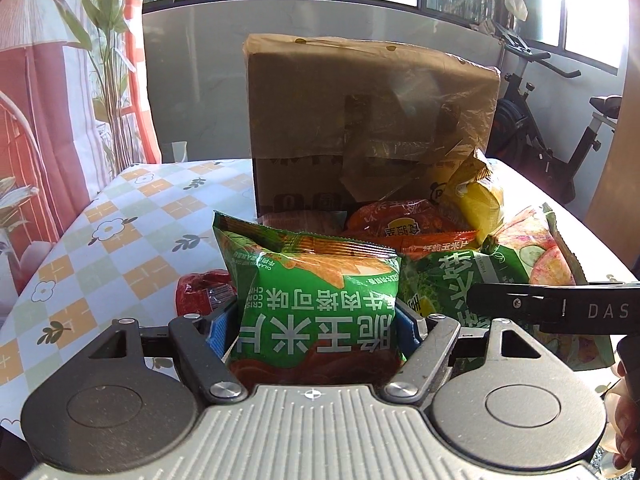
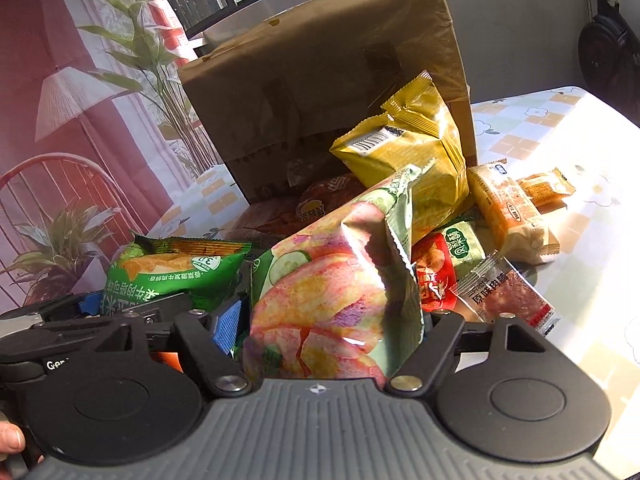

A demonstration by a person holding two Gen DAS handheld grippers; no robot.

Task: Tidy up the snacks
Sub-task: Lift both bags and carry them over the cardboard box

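Observation:
My left gripper is shut on a green corn-chip bag, its blue pads pressing both sides. In the right wrist view that same green bag lies at the left. My right gripper is shut on a pink-and-green chip bag, which stands upright and creased; its right finger is hidden behind the bag. In the left wrist view this bag sits at the right. A pile of snacks lies before a brown paper bag, and a yellow bag leans against the paper.
The table has a checked flower cloth. A red packet lies left of the green bag, an orange bag behind it. To the right lie a jerky packet, a cake bar and a small orange packet. An exercise bike stands beyond.

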